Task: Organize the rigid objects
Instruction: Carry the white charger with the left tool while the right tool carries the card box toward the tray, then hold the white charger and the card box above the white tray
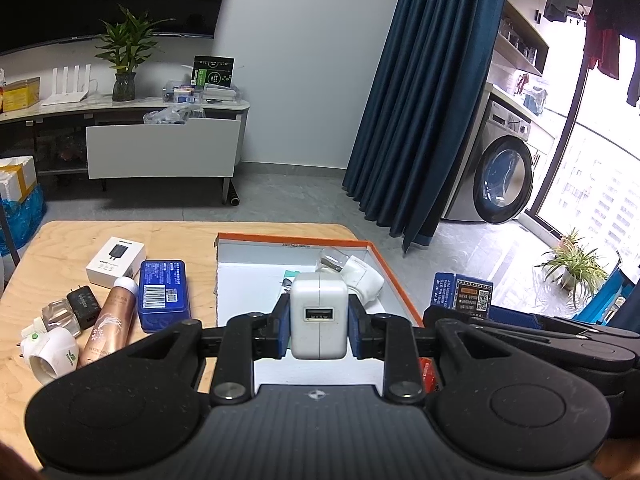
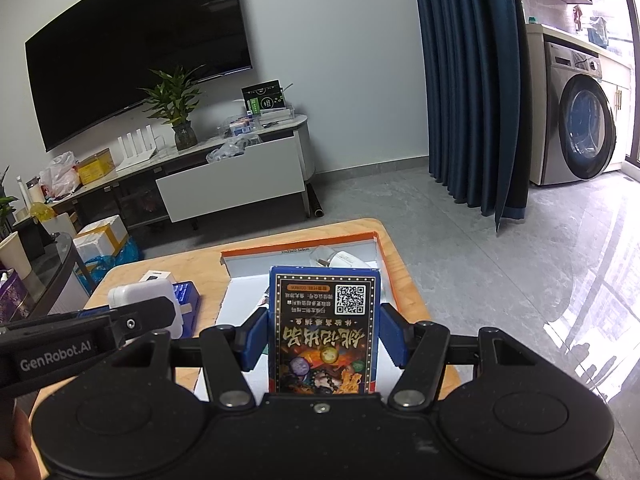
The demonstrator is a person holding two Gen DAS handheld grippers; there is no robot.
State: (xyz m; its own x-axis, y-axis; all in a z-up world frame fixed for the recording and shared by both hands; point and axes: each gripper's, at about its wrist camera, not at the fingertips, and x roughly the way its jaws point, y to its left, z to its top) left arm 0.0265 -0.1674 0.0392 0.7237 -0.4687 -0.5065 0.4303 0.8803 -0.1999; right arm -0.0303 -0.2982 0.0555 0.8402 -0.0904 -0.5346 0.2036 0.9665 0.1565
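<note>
White plastic fills the left gripper [image 1: 319, 316]: its blue pads are clamped on a white USB charger [image 1: 319, 316], held above the near end of the orange-rimmed box [image 1: 396, 284] on the wooden counter [image 1: 180, 236]; the right gripper [image 2: 325, 330] is clamped on a blue printed card box [image 2: 325, 320], held upright over the same box. Judging by how things lie, the sorting is partly done; a white plug-in device [image 1: 362, 276] already rests at the box's far end, two items are about to go in, and several remain on the counter to the left: a white adapter carton [image 1: 116, 262], a blue tin [image 1: 164, 290], a black charger [image 1: 84, 306], a rose-gold bottle [image 1: 107, 326] and a white plug-in diffuser [image 1: 50, 354]. Only the left wrist view shows that leftover cluster and the charger's USB port; the right wrist view shows the card box's printed face and QR code, and the left gripper from the side with its charger.
</note>
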